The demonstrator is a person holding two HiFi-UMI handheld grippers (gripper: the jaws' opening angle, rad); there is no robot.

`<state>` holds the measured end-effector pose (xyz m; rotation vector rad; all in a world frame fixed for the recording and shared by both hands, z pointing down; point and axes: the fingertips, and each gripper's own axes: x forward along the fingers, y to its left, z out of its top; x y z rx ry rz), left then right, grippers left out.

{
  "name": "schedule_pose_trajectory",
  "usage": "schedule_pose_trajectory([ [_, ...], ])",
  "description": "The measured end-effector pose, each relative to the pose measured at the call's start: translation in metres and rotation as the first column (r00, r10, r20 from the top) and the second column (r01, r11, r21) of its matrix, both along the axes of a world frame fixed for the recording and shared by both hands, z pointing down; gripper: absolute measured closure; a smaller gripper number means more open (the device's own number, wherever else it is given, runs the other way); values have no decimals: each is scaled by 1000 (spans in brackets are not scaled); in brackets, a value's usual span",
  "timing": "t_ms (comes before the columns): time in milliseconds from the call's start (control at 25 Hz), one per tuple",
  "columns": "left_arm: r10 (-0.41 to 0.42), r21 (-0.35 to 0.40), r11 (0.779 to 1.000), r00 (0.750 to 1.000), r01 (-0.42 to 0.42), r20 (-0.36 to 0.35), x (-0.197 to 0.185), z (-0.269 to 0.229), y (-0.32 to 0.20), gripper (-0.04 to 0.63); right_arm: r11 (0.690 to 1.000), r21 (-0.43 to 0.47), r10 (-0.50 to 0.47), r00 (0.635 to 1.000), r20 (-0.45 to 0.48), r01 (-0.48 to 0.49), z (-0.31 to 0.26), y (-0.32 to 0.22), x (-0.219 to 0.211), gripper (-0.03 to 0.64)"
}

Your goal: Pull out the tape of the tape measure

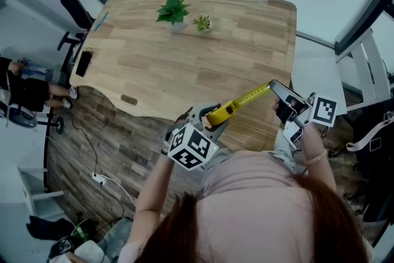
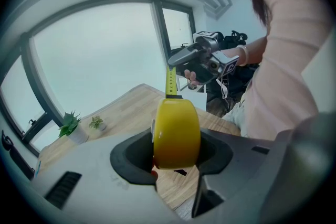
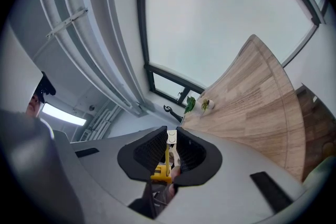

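Clamping the yellow tape measure (image 2: 177, 123) is your left hand-held gripper (image 2: 176, 152), jaws pressed on the two flat sides of the case. That grip makes sense: it leaves the rounded rim and the mouth free, so nothing blocks the tape (image 2: 169, 81) where it comes out. You have the case up in the air over the near edge of the desk (image 1: 184, 64), tilted so the mouth faces your other hand.

Moving right, a short stretch of tape (image 1: 249, 97) runs straight across the gap, taut by the look of it, with no sag or kink. Straight matters here; I'd judge a bend at the mouth would make it drag.

And at the far right, your right hand-held gripper (image 1: 280, 95) has its jaws nearly together, pinching the very tip of the tape, and the metal end hook (image 3: 171, 136) shows just past the pads. Holding by the tip gives you the whole length to draw.

Only a little is out, so I'd call the pull barely begun. What comes next calls for spreading your hands apart along the tape's own line. The thin tip could slip from the pads, and then the tape would likely snap back into the case.
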<state>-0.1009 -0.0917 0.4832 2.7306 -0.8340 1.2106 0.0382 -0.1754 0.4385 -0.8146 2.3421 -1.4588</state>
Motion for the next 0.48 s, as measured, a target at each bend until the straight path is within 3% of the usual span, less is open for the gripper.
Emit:
schedule_pose_trajectory([
  [480, 6, -15, 1000, 1000, -5, 18, -3, 9, 0, 428, 997, 3, 83, 996, -25, -83, 1, -10, 22, 565],
])
